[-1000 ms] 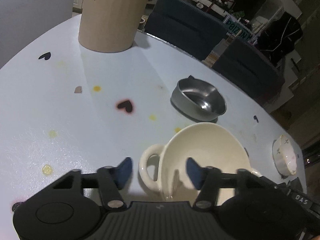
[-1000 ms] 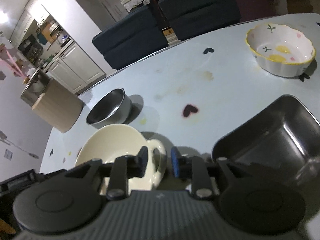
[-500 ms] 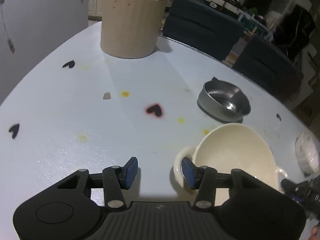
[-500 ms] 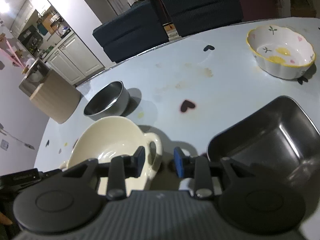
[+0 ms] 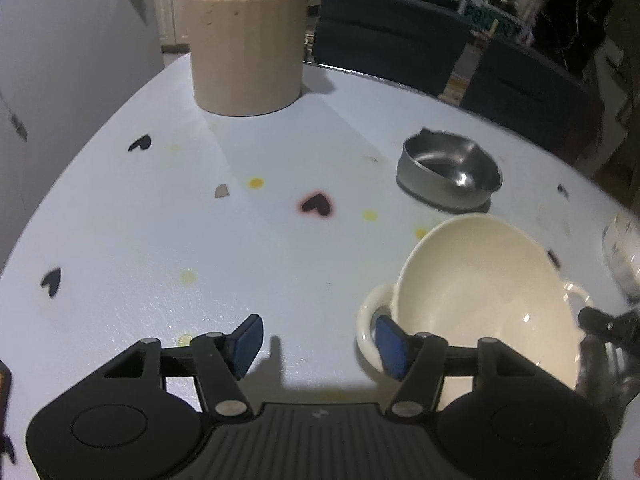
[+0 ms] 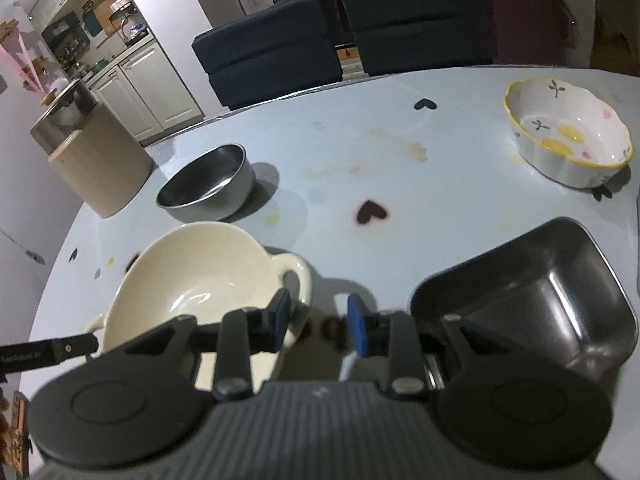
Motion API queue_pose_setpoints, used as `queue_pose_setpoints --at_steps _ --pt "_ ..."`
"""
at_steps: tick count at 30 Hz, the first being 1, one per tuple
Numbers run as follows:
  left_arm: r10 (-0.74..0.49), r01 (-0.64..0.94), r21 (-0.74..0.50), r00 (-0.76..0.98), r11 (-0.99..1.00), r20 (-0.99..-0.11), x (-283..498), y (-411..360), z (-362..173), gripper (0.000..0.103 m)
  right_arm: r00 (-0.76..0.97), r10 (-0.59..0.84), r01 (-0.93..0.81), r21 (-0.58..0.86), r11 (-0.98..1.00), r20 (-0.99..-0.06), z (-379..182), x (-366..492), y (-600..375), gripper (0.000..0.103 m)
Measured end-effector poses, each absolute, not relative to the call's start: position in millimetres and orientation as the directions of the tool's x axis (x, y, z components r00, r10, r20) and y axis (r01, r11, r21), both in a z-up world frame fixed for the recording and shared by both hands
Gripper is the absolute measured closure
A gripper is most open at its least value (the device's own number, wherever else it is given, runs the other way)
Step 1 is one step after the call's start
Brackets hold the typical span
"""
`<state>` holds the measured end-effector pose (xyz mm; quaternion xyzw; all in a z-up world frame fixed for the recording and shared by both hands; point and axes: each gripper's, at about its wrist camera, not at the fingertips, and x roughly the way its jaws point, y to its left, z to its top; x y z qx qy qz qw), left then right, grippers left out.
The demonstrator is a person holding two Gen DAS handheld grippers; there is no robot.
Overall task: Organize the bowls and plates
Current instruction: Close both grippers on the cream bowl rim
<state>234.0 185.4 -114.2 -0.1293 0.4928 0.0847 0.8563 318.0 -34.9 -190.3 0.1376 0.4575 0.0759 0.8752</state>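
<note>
On a pale blue table [image 5: 168, 240] dotted with dark hearts, a cream bowl [image 5: 476, 300] with two loop handles sits between two handheld grippers. The left gripper [image 5: 318, 340] has its fingers wide apart, gripping nothing; its right finger [image 5: 390, 342] lies at the bowl's near handle, while the left finger hangs over bare table. The right gripper [image 6: 318, 322] also has its fingers parted and empty; its left finger [image 6: 280, 316] sits just beside the bowl's [image 6: 192, 280] other handle, though contact cannot be judged. Beyond the bowl, ahead of both fingertips, stands a round steel bowl [image 5: 450, 174]. To the right of the right gripper's fingers rests a squarish steel dish [image 6: 532, 292], and far ahead on the right is a white scalloped bowl [image 6: 568, 132] with a yellow rim. A tan canister [image 5: 246, 44] stands at the far edge.
</note>
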Motion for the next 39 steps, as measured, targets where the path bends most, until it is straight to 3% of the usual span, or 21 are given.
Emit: queue_pose_setpoints --at_steps 2,5,8,13,24,28,39 --pt "-0.03 -0.303 -0.227 0.537 0.926 -0.843 231.4 193.5 -110.0 0.042 0.593 0.273 -0.001 0.339 0.941 -0.758 -186.8 317.1 -38.8 0.074" --pt "-0.116 -0.318 -0.35 0.571 0.881 -0.813 230.7 201.1 -110.1 0.043 0.607 0.343 -0.045 0.4 0.915 -0.717 -180.3 317.6 -42.6 0.07" --pt "-0.126 -0.315 -0.34 0.542 0.886 -0.831 235.4 196.3 -116.6 0.055 0.604 0.346 -0.073 0.383 0.921 -0.718 -179.4 318.8 -39.4 0.065" --pt "-0.173 -0.284 -0.359 0.517 0.889 -0.838 243.4 186.3 -125.0 0.061 0.566 0.335 -0.088 0.349 0.933 -0.753 -187.6 325.8 -30.5 0.065" --pt "-0.162 -0.272 -0.319 0.474 0.908 -0.865 253.6 170.0 -138.5 0.063 0.526 0.311 -0.092 0.31 0.946 -0.792 -198.7 336.5 -26.5 0.071" --pt "-0.145 -0.298 -0.318 0.483 0.9 -0.863 252.2 175.2 -140.3 0.074 0.525 0.3 -0.097 0.295 0.951 -0.796 -199.7 339.1 -22.0 0.071" --pt "-0.221 -0.33 -0.431 0.518 0.84 -0.826 248.6 189.5 -151.9 0.077 0.525 0.307 -0.109 0.295 0.949 -0.794 -202.9 340.4 -19.1 0.075"
